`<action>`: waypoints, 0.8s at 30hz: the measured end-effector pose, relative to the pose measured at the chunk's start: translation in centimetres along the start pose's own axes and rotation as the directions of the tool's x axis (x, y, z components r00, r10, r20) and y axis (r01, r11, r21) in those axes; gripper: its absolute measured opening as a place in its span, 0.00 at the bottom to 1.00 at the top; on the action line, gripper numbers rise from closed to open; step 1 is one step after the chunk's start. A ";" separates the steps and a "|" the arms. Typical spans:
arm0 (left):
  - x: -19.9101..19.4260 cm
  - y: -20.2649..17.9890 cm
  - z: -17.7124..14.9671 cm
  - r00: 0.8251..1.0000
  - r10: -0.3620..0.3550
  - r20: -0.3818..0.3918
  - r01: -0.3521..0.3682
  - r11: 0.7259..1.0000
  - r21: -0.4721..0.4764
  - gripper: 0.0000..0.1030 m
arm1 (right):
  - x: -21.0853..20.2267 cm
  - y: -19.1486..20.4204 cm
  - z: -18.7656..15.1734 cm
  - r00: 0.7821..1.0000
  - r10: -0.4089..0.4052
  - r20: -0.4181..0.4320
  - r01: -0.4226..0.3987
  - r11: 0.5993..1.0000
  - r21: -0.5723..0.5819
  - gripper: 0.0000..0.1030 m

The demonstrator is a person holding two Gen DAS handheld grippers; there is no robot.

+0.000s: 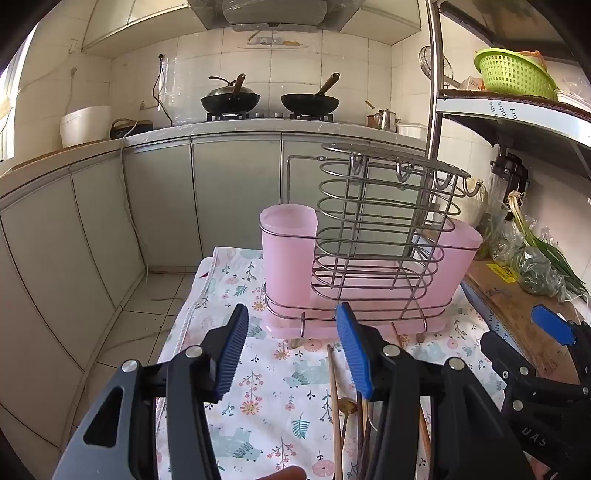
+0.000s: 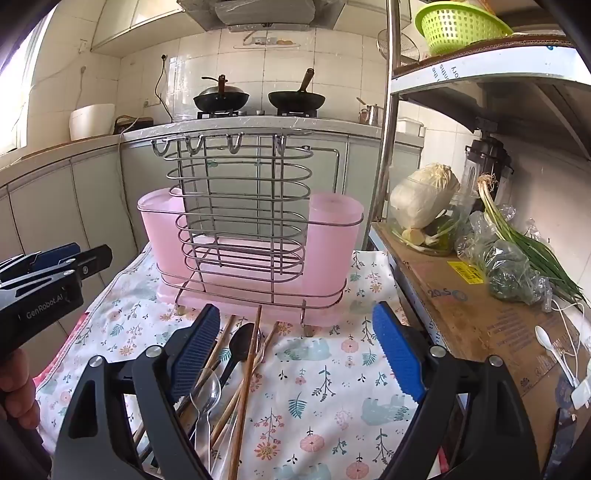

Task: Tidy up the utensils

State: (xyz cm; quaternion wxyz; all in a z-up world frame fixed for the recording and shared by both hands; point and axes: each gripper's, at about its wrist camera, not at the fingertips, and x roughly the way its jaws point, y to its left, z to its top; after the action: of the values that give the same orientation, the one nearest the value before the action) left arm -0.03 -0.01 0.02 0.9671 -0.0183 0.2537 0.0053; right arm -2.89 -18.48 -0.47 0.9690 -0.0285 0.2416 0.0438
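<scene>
A wire utensil rack (image 1: 384, 229) (image 2: 240, 221) with two pink plastic cups (image 1: 288, 251) (image 2: 332, 236) stands on a floral cloth (image 1: 280, 391) (image 2: 325, 391). In front of it lies a loose pile: wooden chopsticks (image 2: 245, 373) (image 1: 334, 398), a black spoon (image 2: 240, 343) and a clear plastic spoon (image 2: 205, 391). My left gripper (image 1: 295, 350) hovers open above the cloth, the pile just under its right finger. My right gripper (image 2: 299, 354) is open wide over the pile's right side. Nothing is held. Each gripper shows at the edge of the other's view.
A shelf unit (image 2: 480, 295) lined with cardboard stands right of the cloth, holding cabbage (image 2: 424, 199), bagged greens (image 2: 513, 269), scallions and white plastic spoons (image 2: 554, 350). A green basket (image 2: 458, 22) sits above. Counter with two woks (image 1: 269, 99) runs behind. Floor drops off to the left.
</scene>
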 end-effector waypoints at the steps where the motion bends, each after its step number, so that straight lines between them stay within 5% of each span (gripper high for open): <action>1: 0.0 0.0 0.0 1.000 0.002 0.000 -0.002 1.000 0.002 0.48 | 0.0 0.0 0.0 1.000 0.000 0.000 0.000 1.000 -0.002 0.83; 24: -0.5 -0.2 0.1 1.000 0.006 0.009 -0.006 1.000 0.001 0.48 | -0.3 0.3 0.0 1.000 -0.003 0.008 0.003 1.000 -0.025 0.83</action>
State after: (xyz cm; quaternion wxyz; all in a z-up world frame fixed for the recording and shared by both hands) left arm -0.44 -0.17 0.37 0.9683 -0.0168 0.2493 0.0082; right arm -3.16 -18.20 -0.39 0.9695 -0.0410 0.2372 0.0455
